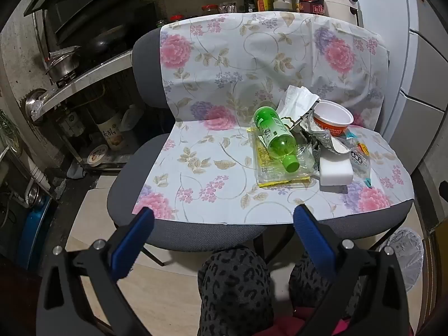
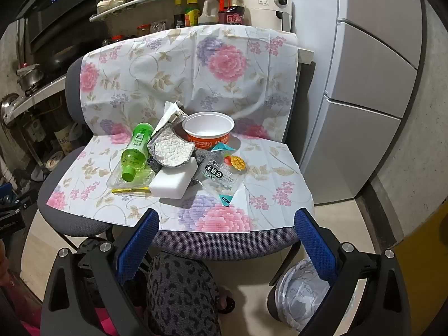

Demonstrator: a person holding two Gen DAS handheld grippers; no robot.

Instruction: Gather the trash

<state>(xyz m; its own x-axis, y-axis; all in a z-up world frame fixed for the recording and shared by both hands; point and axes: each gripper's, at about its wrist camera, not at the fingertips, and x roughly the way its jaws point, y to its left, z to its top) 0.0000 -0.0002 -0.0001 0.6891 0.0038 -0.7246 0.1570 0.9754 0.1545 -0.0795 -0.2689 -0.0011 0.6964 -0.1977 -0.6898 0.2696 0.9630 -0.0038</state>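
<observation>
Both grippers are wide open with nothing in them, hovering off the front edge of the chair (image 2: 84, 224). Ahead of the left gripper (image 1: 224, 218) and a bit to its right lies the green bottle (image 1: 275, 137) on a clear wrapper (image 1: 280, 176). Straight ahead of the right gripper (image 2: 226, 221) sit the white block (image 2: 175, 180), snack bag (image 2: 221, 179) and bowl (image 2: 208, 128), all bunched together. The lined bin (image 2: 296, 294) is on the floor under its right finger

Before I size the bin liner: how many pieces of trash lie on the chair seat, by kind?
Green bottle: 1
Orange bowl: 1
White foam block: 1
Mango snack packet: 1
Yellow-edged clear wrapper: 1
Foil lid: 1
Crumpled white paper: 1
Total: 7; anything hidden beneath stays uncounted.
</observation>
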